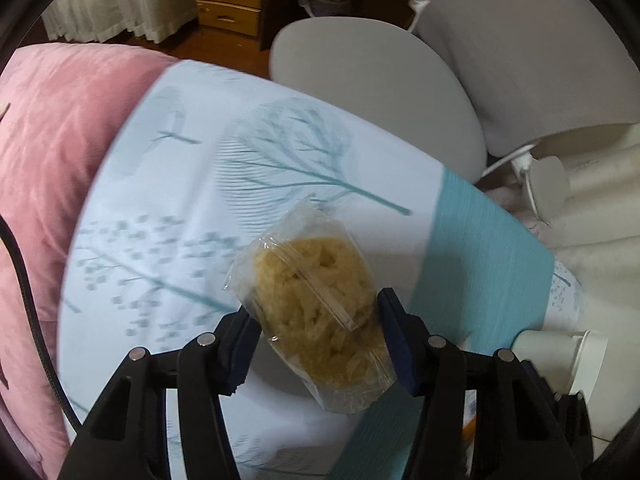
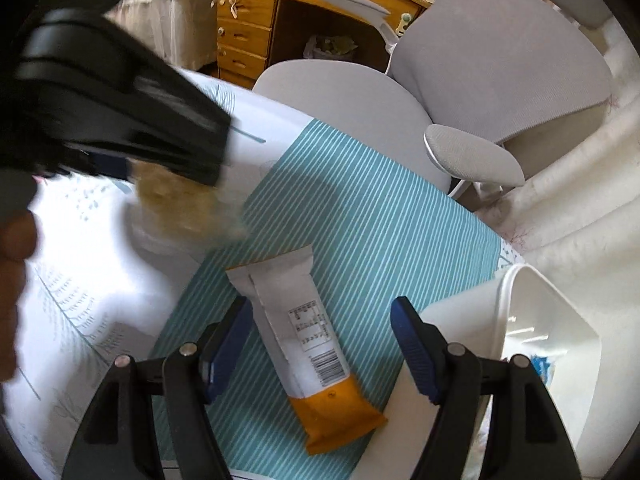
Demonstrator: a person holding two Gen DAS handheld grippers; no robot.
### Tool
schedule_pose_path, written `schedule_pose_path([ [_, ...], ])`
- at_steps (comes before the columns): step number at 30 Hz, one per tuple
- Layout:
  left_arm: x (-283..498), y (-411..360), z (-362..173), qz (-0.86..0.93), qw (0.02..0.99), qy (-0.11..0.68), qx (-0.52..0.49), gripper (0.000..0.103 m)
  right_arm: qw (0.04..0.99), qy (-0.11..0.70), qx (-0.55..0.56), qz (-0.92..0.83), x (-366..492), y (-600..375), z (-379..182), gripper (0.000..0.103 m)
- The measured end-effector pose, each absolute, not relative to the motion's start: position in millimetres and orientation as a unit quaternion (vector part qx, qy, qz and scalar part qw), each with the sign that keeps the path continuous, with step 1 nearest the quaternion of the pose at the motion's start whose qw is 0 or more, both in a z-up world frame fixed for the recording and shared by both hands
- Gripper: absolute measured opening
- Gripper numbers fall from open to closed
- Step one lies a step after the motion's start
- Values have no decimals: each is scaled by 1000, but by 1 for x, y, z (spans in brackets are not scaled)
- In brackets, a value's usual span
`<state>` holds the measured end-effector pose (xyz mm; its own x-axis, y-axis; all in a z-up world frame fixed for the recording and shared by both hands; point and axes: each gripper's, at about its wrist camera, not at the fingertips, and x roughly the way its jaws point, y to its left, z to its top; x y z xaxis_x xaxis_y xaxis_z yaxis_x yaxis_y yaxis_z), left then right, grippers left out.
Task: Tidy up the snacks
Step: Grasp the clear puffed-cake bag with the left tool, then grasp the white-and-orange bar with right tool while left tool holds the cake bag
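A clear bag of pale yellow snack [image 1: 316,280] sits between the blue pads of my left gripper [image 1: 316,320], which is shut on its two sides. The right wrist view shows the same bag [image 2: 184,204], blurred, hanging under that gripper above the sheet. A white and orange snack packet [image 2: 304,344] lies flat, barcode up, on the teal striped cloth [image 2: 360,220]. My right gripper [image 2: 322,308] hovers over it, open, its pads clear of the packet on both sides.
A white plastic bin [image 2: 552,320] stands at the right edge of the bed, also in the left wrist view as the bin [image 1: 560,352]. A grey office chair [image 2: 344,96] is beyond the bed. A pink blanket [image 1: 52,160] lies left. A person's hand [image 2: 12,260] is at the left.
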<state>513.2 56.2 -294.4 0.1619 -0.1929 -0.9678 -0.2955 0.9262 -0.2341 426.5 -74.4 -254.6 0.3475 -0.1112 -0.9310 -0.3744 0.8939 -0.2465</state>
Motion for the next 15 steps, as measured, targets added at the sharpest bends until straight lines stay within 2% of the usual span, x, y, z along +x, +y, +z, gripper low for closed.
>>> schedule_pose_path([
  [8,466,107,-275,41,732,650,-199,56,765,583,-264,75,429,-67,-263,74],
  [12,436,127,-263,42,736,649,-188,56,746,587,-309,62,429,-61,-271,70],
  [15,418,140,-257,37,734,650,-192,56,739,585,-332,30,432,-64,-274,46],
])
